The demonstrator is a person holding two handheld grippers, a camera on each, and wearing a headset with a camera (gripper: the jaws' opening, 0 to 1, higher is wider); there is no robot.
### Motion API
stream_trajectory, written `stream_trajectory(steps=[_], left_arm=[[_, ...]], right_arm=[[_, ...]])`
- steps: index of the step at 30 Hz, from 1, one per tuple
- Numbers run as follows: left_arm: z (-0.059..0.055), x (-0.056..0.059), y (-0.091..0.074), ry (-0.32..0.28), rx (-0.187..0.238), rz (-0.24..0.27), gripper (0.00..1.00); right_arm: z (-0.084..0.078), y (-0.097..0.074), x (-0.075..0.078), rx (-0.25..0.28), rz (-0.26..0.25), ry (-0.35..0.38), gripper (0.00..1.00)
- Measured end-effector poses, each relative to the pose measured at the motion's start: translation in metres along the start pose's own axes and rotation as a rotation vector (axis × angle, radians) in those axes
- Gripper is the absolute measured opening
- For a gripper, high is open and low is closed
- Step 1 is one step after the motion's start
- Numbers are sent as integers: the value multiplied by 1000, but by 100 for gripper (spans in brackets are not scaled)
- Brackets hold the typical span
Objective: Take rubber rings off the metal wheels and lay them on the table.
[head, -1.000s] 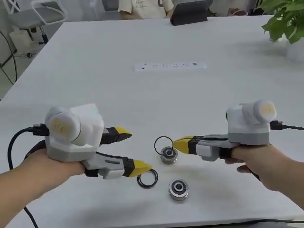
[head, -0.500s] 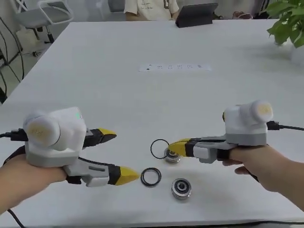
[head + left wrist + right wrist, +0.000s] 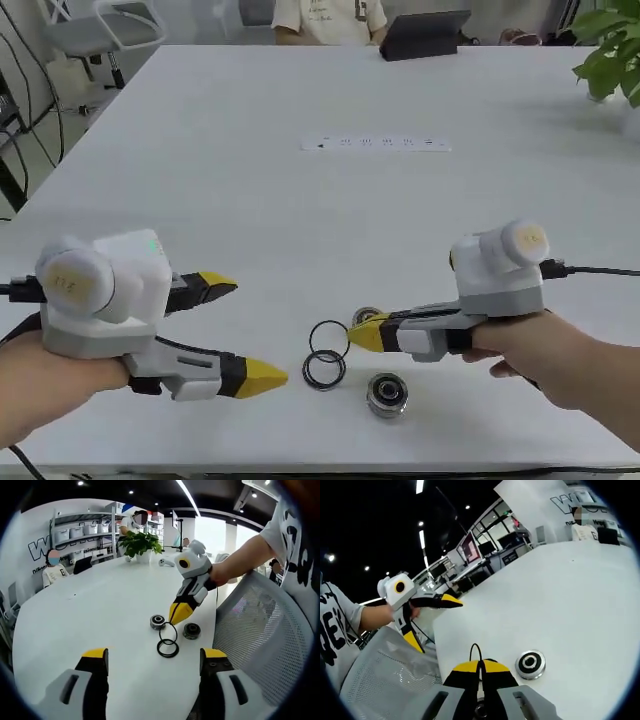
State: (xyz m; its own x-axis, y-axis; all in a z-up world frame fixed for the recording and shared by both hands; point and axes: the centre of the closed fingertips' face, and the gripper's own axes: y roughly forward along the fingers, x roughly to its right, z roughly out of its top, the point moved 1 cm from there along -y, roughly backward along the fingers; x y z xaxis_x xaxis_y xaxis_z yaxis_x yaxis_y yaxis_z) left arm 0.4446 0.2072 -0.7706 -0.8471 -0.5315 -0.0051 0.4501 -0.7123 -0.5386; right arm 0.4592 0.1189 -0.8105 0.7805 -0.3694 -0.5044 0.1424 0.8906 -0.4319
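Observation:
My right gripper (image 3: pixel 362 336) is shut on the edge of a thin black rubber ring (image 3: pixel 328 337), which it holds low over the table. In the right gripper view the ring (image 3: pixel 474 653) arcs up from the shut jaws. A thicker black ring (image 3: pixel 322 371) lies flat just in front of it. One metal wheel (image 3: pixel 387 393) sits near the table's front edge. A second wheel (image 3: pixel 366 316) peeks from behind the right jaws. My left gripper (image 3: pixel 243 331) stands open to the left of the rings, holding nothing. From the left gripper view, both rings (image 3: pixel 167 648) and wheels (image 3: pixel 158 622) lie ahead.
A white power strip (image 3: pixel 375 144) lies mid-table. A dark tablet (image 3: pixel 418 35) and a seated person are at the far end, and a green plant (image 3: pixel 610 50) is at the far right. A mesh chair (image 3: pixel 260 630) stands close by the table's near edge.
My right gripper has drawn the thin ring away from the wheel, toward the thicker ring. My left gripper has backed off to the left. The head camera shifted too.

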Motion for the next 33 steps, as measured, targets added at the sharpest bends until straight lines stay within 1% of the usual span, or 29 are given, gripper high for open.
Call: stream_trajectory(steps=[7, 13, 20, 23, 27, 33], left_arm=[[-6, 1, -6, -7, -5, 9, 73], [-9, 3, -11, -13, -6, 16, 72], [-12, 5, -15, -18, -8, 24, 72], [-13, 6, -16, -20, -10, 29, 72], [-14, 8, -19, -17, -14, 31, 72], [-13, 11, -23, -17, -12, 34, 72]], right_arm=[[-11, 8, -1, -53, -6, 5, 0], [-17, 11, 1, -81, -17, 6, 0], [-23, 13, 3, -112, -42, -5, 0], [-24, 13, 3, -116, -52, -20, 0], [-22, 13, 4, -111, -63, -38, 8], [-19, 8, -2, -96, -63, -51, 13]])
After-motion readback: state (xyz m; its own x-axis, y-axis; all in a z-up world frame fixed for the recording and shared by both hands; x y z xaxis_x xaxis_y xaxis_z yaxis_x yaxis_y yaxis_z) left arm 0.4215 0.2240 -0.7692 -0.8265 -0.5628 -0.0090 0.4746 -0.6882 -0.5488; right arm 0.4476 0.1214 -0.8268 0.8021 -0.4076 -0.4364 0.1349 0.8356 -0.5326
